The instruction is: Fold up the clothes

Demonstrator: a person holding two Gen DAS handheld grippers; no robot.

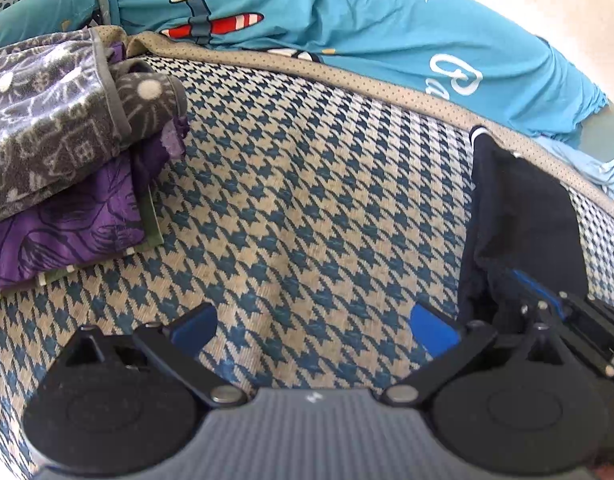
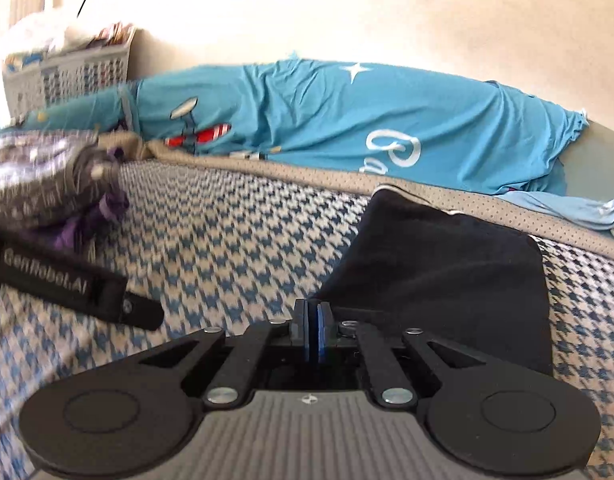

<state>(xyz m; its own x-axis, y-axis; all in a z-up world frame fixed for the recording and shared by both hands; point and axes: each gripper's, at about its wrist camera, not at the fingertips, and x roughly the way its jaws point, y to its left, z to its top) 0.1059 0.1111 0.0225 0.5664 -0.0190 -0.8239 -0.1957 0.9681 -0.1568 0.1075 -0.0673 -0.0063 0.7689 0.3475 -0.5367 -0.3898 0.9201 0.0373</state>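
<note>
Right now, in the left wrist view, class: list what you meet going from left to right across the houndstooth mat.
Stack of folded clothes → left gripper, fingers apart over bare houndstooth mat → black garment, with the right gripper at its near edge.

Dark folded garment on houndstooth cover

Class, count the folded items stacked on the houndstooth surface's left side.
3 visible: a grey patterned cloth on top, a purple cloth beneath, and a green edge lowest; more may be hidden.
</note>
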